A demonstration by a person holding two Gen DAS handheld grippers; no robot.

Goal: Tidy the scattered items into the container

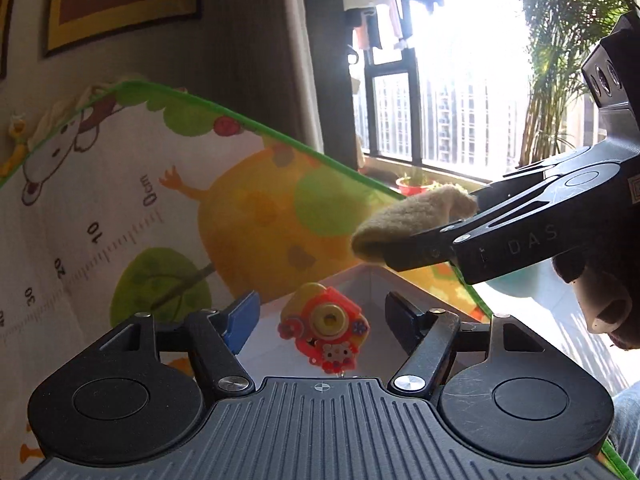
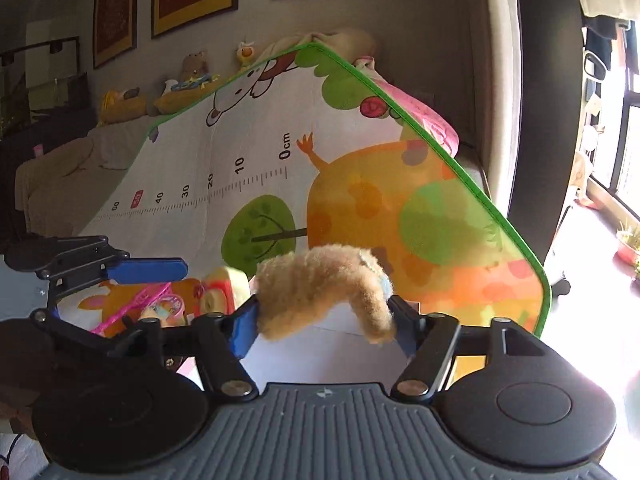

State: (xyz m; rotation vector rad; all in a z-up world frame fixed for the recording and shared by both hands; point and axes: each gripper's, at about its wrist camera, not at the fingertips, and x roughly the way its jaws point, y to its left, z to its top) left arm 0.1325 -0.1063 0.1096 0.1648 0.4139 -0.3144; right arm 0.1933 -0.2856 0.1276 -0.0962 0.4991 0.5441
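Your right gripper (image 2: 324, 316) was clamped on the tan plush toy (image 2: 320, 284), hanging over the white container (image 1: 360, 280). Your left gripper (image 1: 320, 320) was spread wide, holding nothing, above the red toy camera (image 1: 324, 328) inside that container.

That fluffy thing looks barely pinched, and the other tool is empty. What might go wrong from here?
1. The right tool holds the fluffy toy by one part while the rest droops, so it may slip out before reaching the white box.
2. The open left tool hangs over the box near the red toy camera, and the right tool is close by, so the two might bump.
3. Window glare may hide the box edge.
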